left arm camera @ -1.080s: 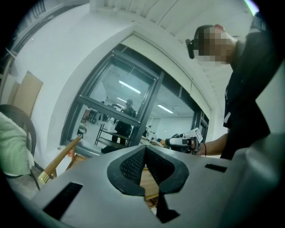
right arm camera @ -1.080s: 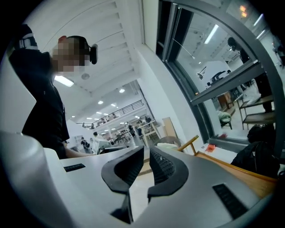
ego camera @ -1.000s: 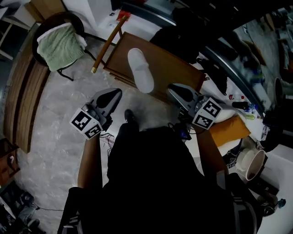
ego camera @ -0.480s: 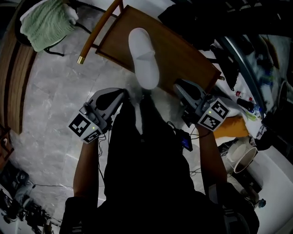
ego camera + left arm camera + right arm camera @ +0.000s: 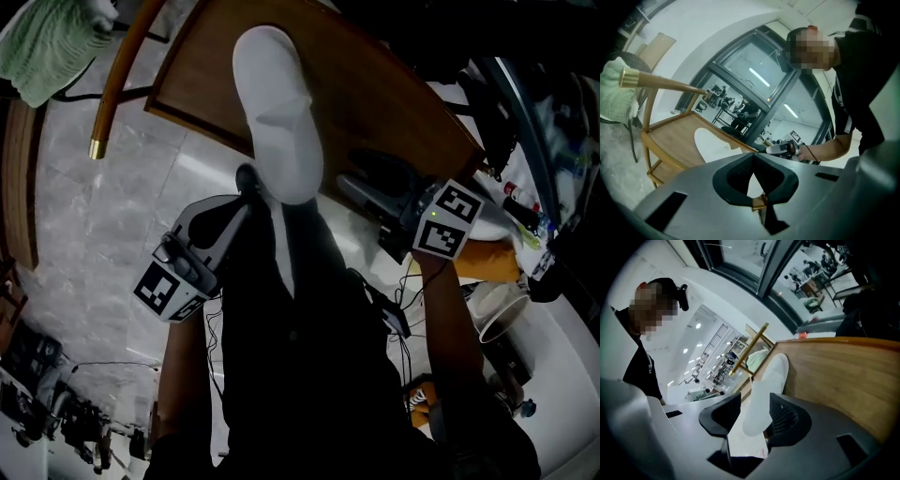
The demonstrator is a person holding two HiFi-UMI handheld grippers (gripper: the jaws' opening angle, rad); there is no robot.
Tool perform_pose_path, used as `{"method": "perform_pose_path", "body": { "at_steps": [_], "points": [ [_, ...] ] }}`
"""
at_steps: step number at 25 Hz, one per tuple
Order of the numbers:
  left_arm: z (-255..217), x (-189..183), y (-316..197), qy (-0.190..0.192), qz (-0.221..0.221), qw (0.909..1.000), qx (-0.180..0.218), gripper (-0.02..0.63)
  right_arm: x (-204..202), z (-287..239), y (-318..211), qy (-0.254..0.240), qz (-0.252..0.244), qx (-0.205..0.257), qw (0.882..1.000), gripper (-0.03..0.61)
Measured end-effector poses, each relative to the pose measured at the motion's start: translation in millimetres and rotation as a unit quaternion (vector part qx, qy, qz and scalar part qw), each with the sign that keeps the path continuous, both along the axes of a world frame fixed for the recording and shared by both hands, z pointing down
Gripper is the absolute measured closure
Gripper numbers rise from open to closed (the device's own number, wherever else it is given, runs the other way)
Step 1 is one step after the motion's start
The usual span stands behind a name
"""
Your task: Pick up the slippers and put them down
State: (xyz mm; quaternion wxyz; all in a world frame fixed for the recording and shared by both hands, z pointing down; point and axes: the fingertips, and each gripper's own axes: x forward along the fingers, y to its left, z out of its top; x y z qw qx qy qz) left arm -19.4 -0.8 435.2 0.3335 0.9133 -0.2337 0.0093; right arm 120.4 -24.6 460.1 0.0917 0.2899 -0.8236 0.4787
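1. A single white slipper (image 5: pixel 277 112) lies on a wooden table (image 5: pixel 384 103) at 12 o'clock in the head view. Its toe points toward 11 o'clock and its heel is at the table's near edge, toward 5 o'clock.
2. The left gripper (image 5: pixel 242 204) sits at 7 o'clock from the slipper's heel, just beside it in this view, above a pale stone floor (image 5: pixel 84 216). Its marker cube trails farther out toward 8 o'clock.
3. Seen through its own camera, the left gripper (image 5: pixel 753 157) has its jaw tips pressed together with nothing caught between them. The slipper (image 5: pixel 715 147) rests beyond on the table (image 5: pixel 670 133), toward 10 o'clock from the jaws.
4. The right gripper (image 5: pixel 352 186) sits at 3 o'clock from the heel, near the table's front edge, with its marker cube behind it toward 4 o'clock.
5. Seen through its own camera, the right gripper (image 5: pixel 754 399) stands with its jaws apart, having just been opening. The slipper's (image 5: pixel 764 385) heel end shows in the gap and neither pad presses on it. The toe runs away toward 1 o'clock along the table (image 5: pixel 843 376).
6. A green cloth (image 5: pixel 42 47) fills the 10 o'clock corner of the head view. A brass-tipped wooden rail (image 5: pixel 127 82) slants between it and the table.
7. The person's dark clothing (image 5: pixel 300 356) occupies 6 o'clock, between the two grippers.
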Motion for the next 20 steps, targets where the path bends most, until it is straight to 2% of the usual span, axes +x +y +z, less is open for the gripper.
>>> {"method": "perform_pose_path", "body": {
  "at_steps": [4, 7, 9, 12, 15, 20],
  "points": [
    [14.2, 14.1, 1.3, 0.002, 0.007, 0.9999, -0.011, 0.603, -5.3, 39.6, 12.1, -0.016, -0.029, -0.085, 0.996, 0.383],
    [25.1, 19.5, 5.2, 0.003, 0.014, 0.9998, -0.015, 0.603, -10.0, 55.2, 15.8, -0.055, -0.023, -0.159, 0.985, 0.362],
    [30.8, 22.2, 6.1, 0.004, 0.014, 0.9997, -0.018, 0.603, -14.4, 60.9, 17.0, -0.068, -0.025, -0.191, 0.979, 0.36],
    [33.2, 27.2, 7.2, 0.01, 0.012, 0.9997, -0.02, 0.603, -18.5, 69.4, 20.8, -0.066, -0.041, -0.228, 0.971, 0.36],
    [36.1, 31.0, 10.3, 0.012, 0.014, 0.9996, -0.021, 0.603, -23.2, 74.5, 23.1, -0.086, -0.047, -0.266, 0.959, 0.361],
    [43.9, 30.9, 13.6, 0.017, 0.01, 0.9995, -0.026, 0.603, -32.2, 78.9, 26.1, -0.096, -0.057, -0.276, 0.955, 0.362]
  ]
}}
